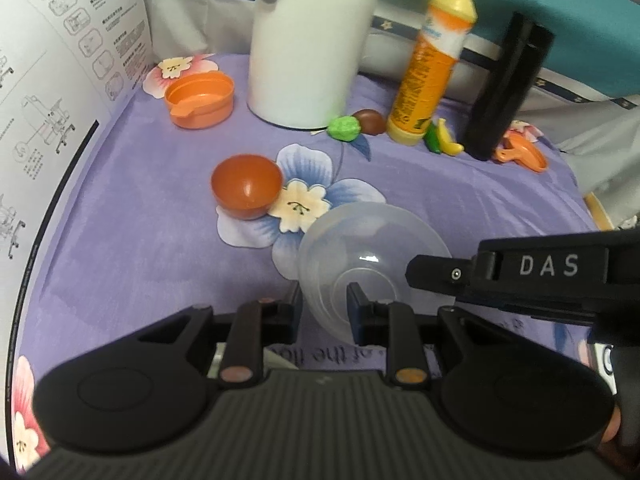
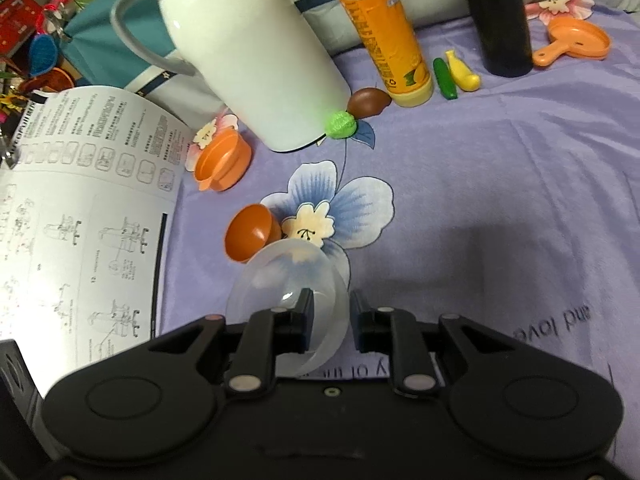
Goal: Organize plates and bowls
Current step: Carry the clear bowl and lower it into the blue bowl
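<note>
Pinched the clear bowl (image 1: 372, 256) from two sides: left tongs (image 1: 326, 308) pressed onto its wall near the base, right tongs (image 2: 332, 312) clamped on the wall across from them. Held it tilted, base toward the left camera and mouth turned away, apparently lifted off the flowered sheet (image 1: 140, 220). Probably gripped double because thin, slippery plastic would twist in a single pinch. Hung it near the small red-brown bowl (image 1: 247, 186), close but apart, and most likely the stacking partner.

Spotted an orange spouted cup (image 1: 200, 98) further back by the white jug (image 1: 308, 40). Counted clutter behind: green ball (image 1: 343, 128), brown nut (image 1: 370, 121), orange bottle (image 1: 432, 68), toy banana (image 1: 448, 142), black flask (image 1: 504, 88), orange toy pan (image 1: 524, 156). Saw nothing between the two bowls. Noted only the printed instruction sheet (image 1: 60, 80) curling up at the left edge, close enough to brush on a wide swing.
</note>
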A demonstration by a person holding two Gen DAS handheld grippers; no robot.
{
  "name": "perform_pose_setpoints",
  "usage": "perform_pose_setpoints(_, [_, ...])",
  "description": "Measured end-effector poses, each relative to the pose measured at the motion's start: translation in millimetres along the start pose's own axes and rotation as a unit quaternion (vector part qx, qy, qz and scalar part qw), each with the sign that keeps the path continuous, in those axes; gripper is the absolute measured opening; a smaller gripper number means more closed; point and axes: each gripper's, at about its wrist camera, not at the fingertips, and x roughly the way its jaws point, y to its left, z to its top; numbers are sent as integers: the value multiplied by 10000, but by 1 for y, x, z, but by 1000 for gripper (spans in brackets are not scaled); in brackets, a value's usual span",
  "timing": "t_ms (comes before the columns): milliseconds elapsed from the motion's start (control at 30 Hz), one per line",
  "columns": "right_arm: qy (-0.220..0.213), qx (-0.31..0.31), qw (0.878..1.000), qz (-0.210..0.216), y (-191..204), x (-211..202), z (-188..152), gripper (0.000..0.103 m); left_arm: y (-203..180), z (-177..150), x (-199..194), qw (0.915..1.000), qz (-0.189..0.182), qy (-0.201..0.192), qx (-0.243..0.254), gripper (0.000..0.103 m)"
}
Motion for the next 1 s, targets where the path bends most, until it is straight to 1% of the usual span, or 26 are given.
perform_pose_setpoints(200, [-132,22,9999,16,-10,-38,-21,19,-19,-20,-30,9997,-120,-135,164,23])
perform_pose_setpoints(533, [-350,20,9993,-89,-36,-93,-63,19,-53,-57,-66,9976,-362,-165,564,23])
perform_pose_setpoints(767, [-396,155,9989,-175,-62,-119,-87,20,-78,-81,-69,9952,-430,-35,879,23])
perform_pose_setpoints(1000, [-269,276,9990,-233,-77,-115,-99,20,-88,-93,-61,9937,-338,134,1064,23])
